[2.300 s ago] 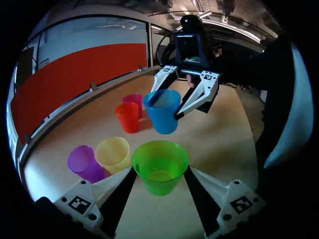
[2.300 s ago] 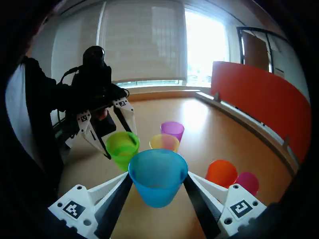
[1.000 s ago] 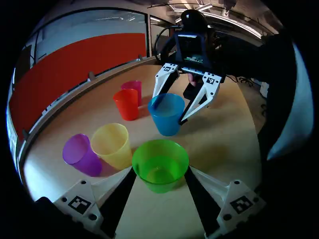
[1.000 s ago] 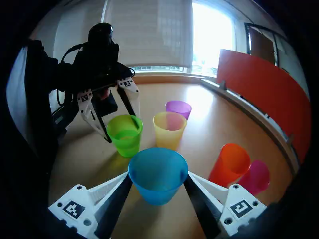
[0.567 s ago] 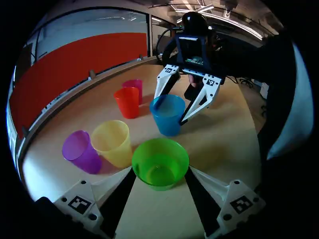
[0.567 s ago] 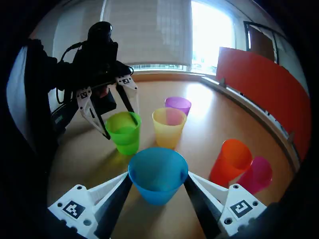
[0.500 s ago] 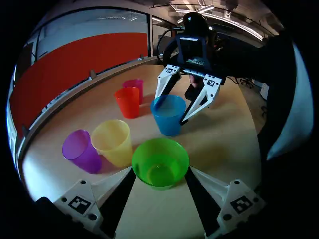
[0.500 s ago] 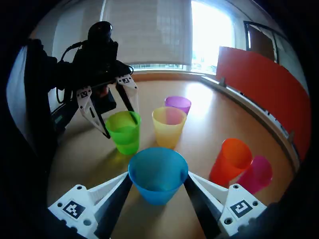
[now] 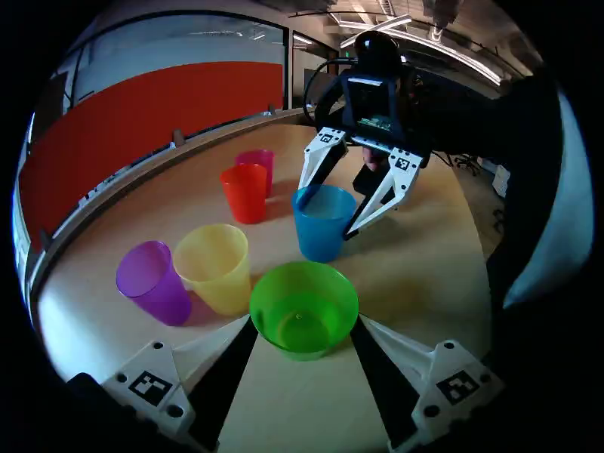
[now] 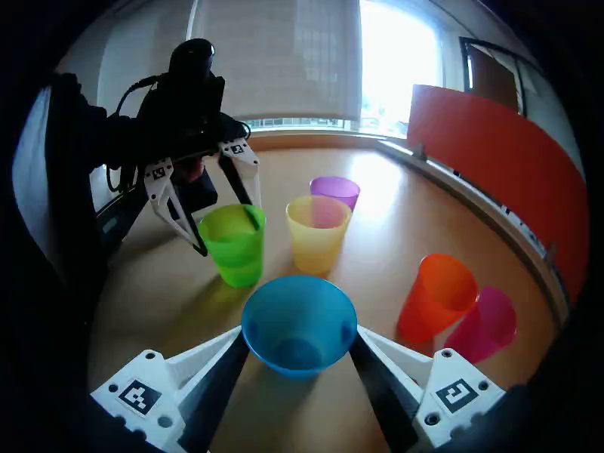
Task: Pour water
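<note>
Translucent green cup, some water | left fingers clamp it | right fingers clamp blue cup

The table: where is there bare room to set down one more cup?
The widest bare wood of the table lies beside the green cup and the blue cup, on the side of the person. A narrower strip runs between the yellow cup and the orange cup. Crowded: yellow with purple cup, orange with pink cup.
</note>
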A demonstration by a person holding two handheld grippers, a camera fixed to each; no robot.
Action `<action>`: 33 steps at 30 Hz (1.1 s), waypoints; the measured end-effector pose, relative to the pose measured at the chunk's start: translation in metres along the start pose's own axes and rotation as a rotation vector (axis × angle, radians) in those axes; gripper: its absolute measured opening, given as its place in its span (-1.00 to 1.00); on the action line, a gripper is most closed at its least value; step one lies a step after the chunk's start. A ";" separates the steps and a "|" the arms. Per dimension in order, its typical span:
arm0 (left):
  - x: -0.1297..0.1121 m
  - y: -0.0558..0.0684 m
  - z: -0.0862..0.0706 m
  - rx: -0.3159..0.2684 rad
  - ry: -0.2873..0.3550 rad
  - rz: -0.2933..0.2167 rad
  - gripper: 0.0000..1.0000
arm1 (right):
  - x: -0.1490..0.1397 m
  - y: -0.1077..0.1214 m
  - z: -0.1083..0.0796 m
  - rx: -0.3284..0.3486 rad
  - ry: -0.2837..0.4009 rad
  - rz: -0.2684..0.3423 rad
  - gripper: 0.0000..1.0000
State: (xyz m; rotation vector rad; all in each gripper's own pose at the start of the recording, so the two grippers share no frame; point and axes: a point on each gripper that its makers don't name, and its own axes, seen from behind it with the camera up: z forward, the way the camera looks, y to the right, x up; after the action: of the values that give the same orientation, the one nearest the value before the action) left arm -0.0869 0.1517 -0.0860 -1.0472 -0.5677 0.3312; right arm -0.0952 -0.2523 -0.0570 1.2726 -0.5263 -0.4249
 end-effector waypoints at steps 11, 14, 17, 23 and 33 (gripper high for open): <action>-0.009 0.000 0.002 0.001 -0.038 0.001 0.72 | -0.005 -0.001 0.001 -0.002 -0.012 0.009 0.95; -0.010 -0.001 0.001 0.005 -0.040 -0.001 0.71 | -0.007 0.000 0.000 -0.007 -0.015 0.013 0.99; -0.011 -0.002 0.000 0.008 -0.044 0.000 0.72 | -0.008 0.002 0.000 -0.016 -0.016 0.015 1.00; -0.014 -0.004 -0.004 0.018 -0.052 0.007 0.72 | -0.010 0.004 -0.004 -0.025 -0.018 0.022 1.00; -0.022 -0.008 -0.016 0.049 -0.068 0.007 0.72 | -0.021 0.006 -0.015 -0.058 -0.030 0.033 1.00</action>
State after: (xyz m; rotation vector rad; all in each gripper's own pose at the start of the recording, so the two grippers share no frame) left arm -0.0957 0.1251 -0.0908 -0.9938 -0.6139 0.3864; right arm -0.1028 -0.2270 -0.0566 1.2018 -0.5561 -0.4290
